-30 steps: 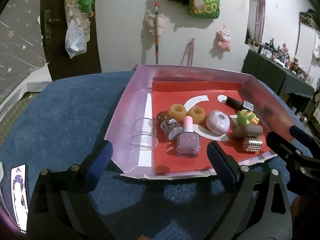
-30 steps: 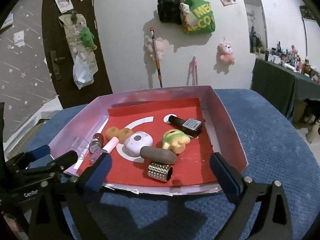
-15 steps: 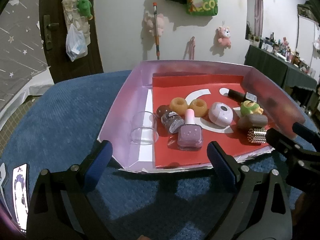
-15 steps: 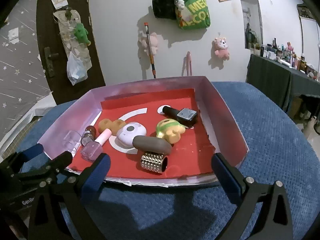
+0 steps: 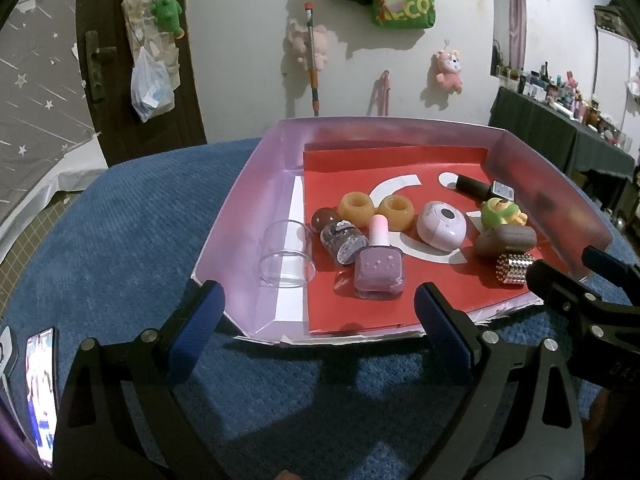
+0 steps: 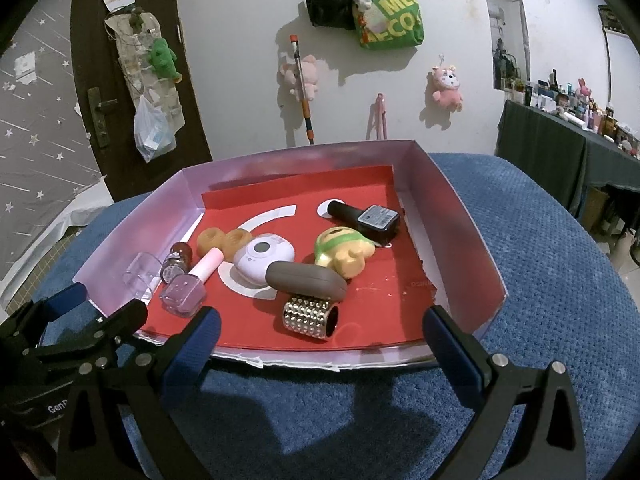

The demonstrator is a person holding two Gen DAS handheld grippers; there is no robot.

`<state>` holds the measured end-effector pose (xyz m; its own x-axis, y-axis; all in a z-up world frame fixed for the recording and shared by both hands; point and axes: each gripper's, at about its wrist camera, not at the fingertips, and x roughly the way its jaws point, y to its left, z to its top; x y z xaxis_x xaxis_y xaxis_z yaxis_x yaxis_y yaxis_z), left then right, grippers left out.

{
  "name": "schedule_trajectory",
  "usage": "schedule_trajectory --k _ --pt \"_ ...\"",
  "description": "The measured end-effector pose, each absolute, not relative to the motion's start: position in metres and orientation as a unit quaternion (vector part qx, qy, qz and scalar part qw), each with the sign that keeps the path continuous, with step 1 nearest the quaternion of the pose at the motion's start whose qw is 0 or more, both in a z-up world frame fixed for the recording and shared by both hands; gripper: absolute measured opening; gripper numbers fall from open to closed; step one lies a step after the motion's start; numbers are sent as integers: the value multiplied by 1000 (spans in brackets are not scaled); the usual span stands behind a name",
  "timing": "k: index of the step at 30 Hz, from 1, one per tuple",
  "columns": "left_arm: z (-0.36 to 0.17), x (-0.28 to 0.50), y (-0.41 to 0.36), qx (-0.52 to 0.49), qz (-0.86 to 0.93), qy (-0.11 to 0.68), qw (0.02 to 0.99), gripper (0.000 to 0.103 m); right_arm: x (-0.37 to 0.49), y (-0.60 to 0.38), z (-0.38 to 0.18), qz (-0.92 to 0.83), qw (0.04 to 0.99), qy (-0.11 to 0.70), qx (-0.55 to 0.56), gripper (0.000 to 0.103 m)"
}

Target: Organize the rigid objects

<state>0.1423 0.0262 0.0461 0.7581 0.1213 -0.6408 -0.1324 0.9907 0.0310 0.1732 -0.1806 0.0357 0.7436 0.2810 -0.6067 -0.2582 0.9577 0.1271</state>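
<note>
Tray (image 5: 256, 184) sits at 12 o'clock of both claws. Left claw (image 5: 316, 312), jaws apart and empty, is nearer the polish bottle (image 5: 378, 270), neck pointing away. Right claw (image 6: 320, 340), also apart, faces the studded cylinder (image 6: 310, 314).

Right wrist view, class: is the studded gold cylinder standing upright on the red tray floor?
No. The studded gold cylinder lies on its side, its dark open end facing right, just in front of the brown oval case.
</note>
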Motion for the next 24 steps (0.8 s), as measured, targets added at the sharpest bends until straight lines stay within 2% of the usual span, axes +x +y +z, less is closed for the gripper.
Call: schedule_trajectory --k 24 --pt "60 126 23 -13 49 331 942 97 156 -184 53 155 934 321 23 103"
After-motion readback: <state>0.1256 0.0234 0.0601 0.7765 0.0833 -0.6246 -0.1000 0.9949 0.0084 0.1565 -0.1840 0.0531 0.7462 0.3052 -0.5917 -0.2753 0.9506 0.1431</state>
